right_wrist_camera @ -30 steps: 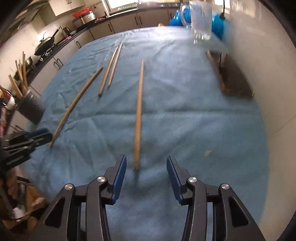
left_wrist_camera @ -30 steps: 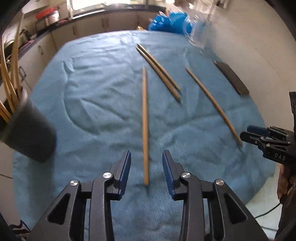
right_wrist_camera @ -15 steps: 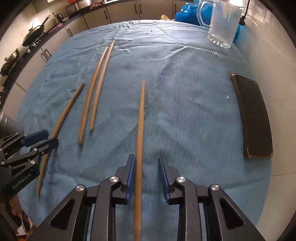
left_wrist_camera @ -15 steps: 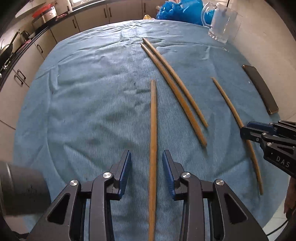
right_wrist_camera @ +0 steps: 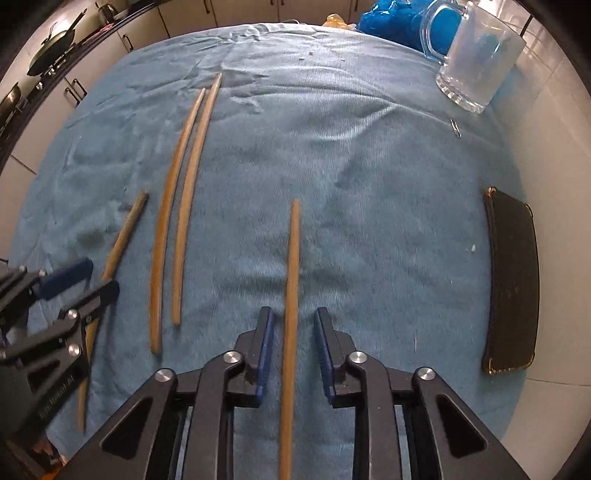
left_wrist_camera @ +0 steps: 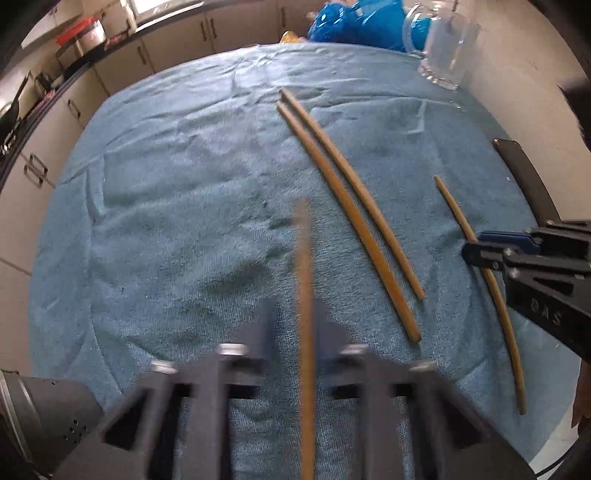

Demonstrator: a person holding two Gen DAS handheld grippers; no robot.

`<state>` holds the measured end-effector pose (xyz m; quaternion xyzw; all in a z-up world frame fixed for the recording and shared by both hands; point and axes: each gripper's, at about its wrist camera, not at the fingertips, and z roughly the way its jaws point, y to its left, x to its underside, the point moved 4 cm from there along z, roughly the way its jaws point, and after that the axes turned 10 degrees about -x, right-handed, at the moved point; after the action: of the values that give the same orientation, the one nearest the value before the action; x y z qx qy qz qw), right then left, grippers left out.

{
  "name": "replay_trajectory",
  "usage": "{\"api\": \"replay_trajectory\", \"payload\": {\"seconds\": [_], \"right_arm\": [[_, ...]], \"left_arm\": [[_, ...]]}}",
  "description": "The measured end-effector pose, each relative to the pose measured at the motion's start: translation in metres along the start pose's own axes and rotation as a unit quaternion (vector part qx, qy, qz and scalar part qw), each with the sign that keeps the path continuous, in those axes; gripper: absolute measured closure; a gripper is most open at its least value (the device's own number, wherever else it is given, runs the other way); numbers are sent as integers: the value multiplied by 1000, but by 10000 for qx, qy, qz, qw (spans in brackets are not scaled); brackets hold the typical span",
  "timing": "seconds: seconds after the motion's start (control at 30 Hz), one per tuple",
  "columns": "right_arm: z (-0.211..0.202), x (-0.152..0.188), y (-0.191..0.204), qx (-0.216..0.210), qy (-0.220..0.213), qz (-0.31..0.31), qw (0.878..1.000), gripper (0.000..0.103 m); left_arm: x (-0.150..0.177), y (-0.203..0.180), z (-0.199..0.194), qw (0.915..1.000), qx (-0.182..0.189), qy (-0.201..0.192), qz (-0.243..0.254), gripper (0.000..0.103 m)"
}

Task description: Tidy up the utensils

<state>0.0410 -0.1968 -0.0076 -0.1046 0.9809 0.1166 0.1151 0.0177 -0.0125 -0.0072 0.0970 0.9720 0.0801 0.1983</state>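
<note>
Now the left gripper (left_wrist_camera: 301, 321) clamps one stick (left_wrist_camera: 303, 258) near the worktop's near edge. The right gripper (right_wrist_camera: 293, 314), jaws just closing, straddles a second stick (right_wrist_camera: 293, 251) without touching it. Squeeze squarely, then lift.

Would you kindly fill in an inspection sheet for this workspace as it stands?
Surface: blue towel, wrinkled.
Job's things: left chopstick, right chopstick, two loose chopsticks between them; grey holder at near left.
Clutter: glass mug, dark case, blue bag.
Grippers: left gripper shut on left chopstick; right gripper jaws just closing, right chopstick between, not yet pressed.
Cables: possibly one on floor.
Surroundings: cabinets, pan.
</note>
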Motion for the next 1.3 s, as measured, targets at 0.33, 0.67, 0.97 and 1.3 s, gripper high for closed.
{"api": "replay_trajectory", "payload": {"seconds": [0.33,0.67,0.97,1.3], "right_arm": [[-24,17,-1,-452,-918,302,9943,96],[-79,72,33,-896,-2067,297,9738,96],[-98,103,74,-1084,-2602,195,9593,96],[-130,134,101,-1073,-3340,201,9362,95]], "left_arm": [[33,22,-54,9930,314,-1004,-534,96],[83,44,-113,9777,547,-1793,-943,96],[110,48,-147,9642,208,-2317,-1273,96],[131,63,-182,9458,-76,-2794,-1656,96]]}}
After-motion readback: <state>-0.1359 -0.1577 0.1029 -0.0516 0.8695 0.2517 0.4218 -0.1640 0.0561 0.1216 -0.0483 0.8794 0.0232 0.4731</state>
